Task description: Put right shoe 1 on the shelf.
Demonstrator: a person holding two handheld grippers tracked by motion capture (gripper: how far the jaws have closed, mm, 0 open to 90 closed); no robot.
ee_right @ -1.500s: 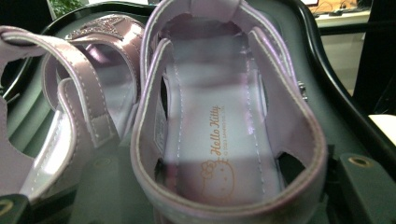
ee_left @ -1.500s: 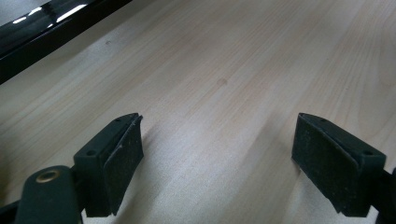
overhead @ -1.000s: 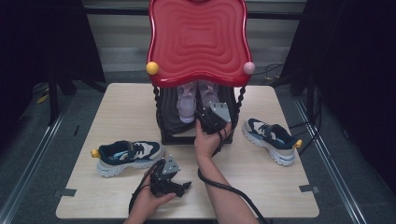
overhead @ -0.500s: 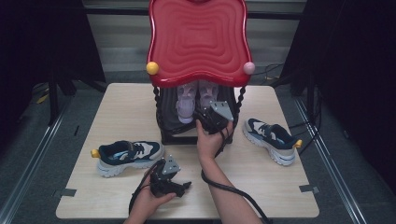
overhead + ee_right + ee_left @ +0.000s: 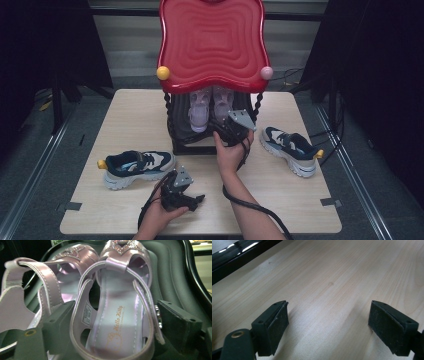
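Observation:
Two pink strappy sandals (image 5: pixel 198 107) stand side by side on the dark lower shelf of a red-topped stand (image 5: pixel 212 45). My right gripper (image 5: pixel 223 124) reaches into that shelf. In the right gripper view its jaws (image 5: pixel 115 325) flank the heel of the nearer sandal (image 5: pixel 117 315); they have just been opening and stand open with the heel between them. The other sandal (image 5: pixel 50 290) lies beside it. My left gripper (image 5: pixel 182 176) rests low over the table's front, open (image 5: pixel 328 325), with bare wood between its jaws.
A navy, white and blue sneaker (image 5: pixel 137 167) lies on the wooden table (image 5: pixel 135 115) at front left. Its mate (image 5: pixel 290 149) lies at the right of the stand. Yellow (image 5: pixel 163 73) and pink (image 5: pixel 266 72) knobs mark the red top's corners. A cable (image 5: pixel 250 202) trails along the right forearm.
The right hand has shifted only slightly at the shelf. The left hand, its gripper and both sneakers have stayed where they were.

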